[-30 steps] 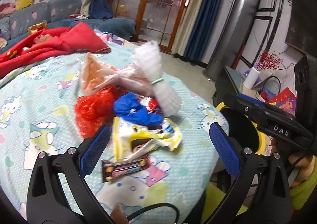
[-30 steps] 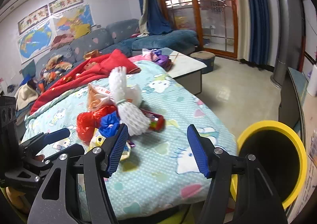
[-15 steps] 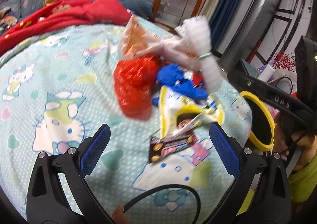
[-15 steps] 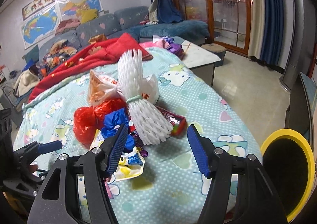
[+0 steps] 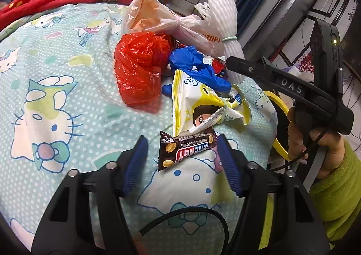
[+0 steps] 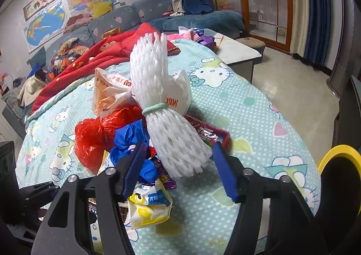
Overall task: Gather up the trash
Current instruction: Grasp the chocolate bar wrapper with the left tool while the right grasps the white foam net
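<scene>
Though half buried by wrappers, blue bag (image 6: pixel 133 139); left tool (image 5: pixel 180 160) and right tool (image 6: pixel 178 164) both released.

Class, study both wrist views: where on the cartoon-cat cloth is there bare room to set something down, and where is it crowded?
Bare cloth lies beside the red bag, and between the foam netting and the yellow bin. Crowded: the heap around the chocolate wrapper and yellow packet.

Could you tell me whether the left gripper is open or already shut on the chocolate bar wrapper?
Open. The left gripper straddles the chocolate bar wrapper, with a gap at its left finger.
</scene>
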{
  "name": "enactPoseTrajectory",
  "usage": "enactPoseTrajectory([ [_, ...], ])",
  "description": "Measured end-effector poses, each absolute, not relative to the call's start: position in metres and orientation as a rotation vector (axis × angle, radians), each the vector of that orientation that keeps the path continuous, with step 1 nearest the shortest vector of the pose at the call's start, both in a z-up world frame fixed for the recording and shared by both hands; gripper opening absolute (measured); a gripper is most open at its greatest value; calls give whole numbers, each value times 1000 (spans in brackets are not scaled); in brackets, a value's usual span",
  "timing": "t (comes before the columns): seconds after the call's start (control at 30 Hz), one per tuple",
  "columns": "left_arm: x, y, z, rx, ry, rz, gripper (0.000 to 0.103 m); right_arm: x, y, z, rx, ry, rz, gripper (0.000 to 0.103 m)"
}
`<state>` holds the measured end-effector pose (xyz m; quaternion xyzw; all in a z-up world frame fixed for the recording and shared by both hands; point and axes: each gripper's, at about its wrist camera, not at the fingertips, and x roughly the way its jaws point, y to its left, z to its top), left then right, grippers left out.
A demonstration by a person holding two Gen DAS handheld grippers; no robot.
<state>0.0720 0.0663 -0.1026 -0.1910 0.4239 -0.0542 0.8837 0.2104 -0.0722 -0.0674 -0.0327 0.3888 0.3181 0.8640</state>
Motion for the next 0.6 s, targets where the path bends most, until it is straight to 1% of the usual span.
enactPoseTrajectory([
  [0.03,73,66,-103,-399,887,-114,43,210,-72,-69,-69,823,674,41],
  [0.07,73,65,-105,-401,896,-116,34,210,-73,-70,-70,830,680,39],
  [0.13,75,65,-107,-407,912,-125,26,209,-74,-71,-73,834,689,31],
  [0.17,75,65,-107,-416,915,-131,23,207,-73,-71,-75,832,690,28],
  [0.23,76,66,-107,-421,920,-139,20,204,-74,-71,-76,829,693,23],
  [0.3,76,68,-105,-424,918,-145,18,201,-77,-70,-74,826,699,21],
  [0.6,58,87,-85,-426,863,-144,8,194,-95,-52,-27,794,688,21],
])
